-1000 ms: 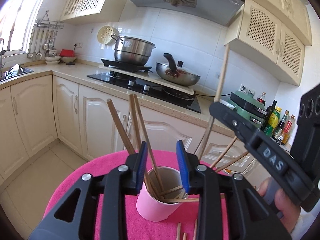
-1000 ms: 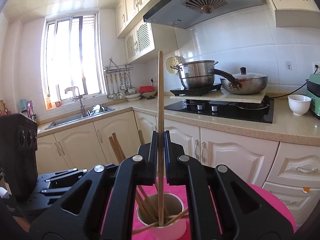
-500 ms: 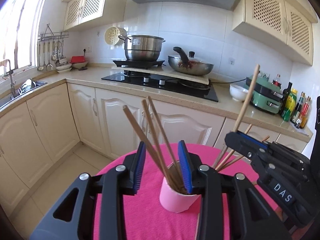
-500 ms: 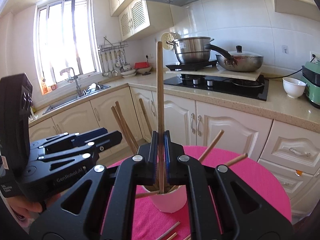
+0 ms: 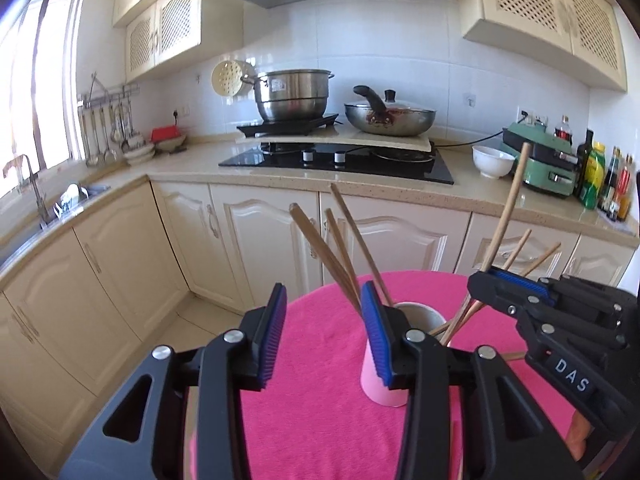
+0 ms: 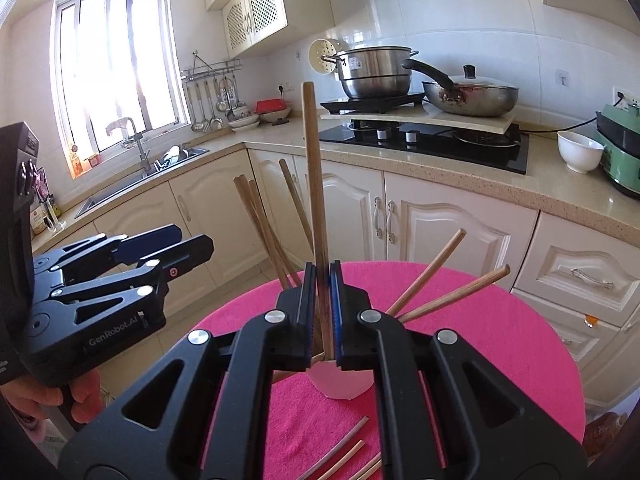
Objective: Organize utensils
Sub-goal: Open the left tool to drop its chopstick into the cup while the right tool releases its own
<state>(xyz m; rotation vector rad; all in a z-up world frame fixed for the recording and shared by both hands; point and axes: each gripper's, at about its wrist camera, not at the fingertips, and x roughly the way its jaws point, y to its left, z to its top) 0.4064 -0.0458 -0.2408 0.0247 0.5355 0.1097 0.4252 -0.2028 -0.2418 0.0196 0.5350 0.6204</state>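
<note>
A pink cup (image 5: 382,388) stands on the round table with a pink cloth (image 5: 320,420) and holds several wooden chopsticks (image 5: 340,252). My right gripper (image 6: 321,308) is shut on one upright chopstick (image 6: 314,184) whose lower end is in the cup (image 6: 340,384). The same gripper (image 5: 504,280) and its chopstick (image 5: 506,216) show at the right of the left wrist view. My left gripper (image 5: 324,332) is open and empty, just left of and in front of the cup. It also shows at the left of the right wrist view (image 6: 188,244).
Several loose chopsticks (image 6: 340,456) lie on the cloth in front of the cup. Cream cabinets and a counter (image 5: 304,176) with a hob, pot, pan and white bowl (image 5: 492,160) run behind the table. A sink (image 6: 160,164) is at the left.
Both grippers have drawn back and up from the cup, so it sits lower and farther right in the left view. The right gripper still holds its chopstick upright in the cup.
</note>
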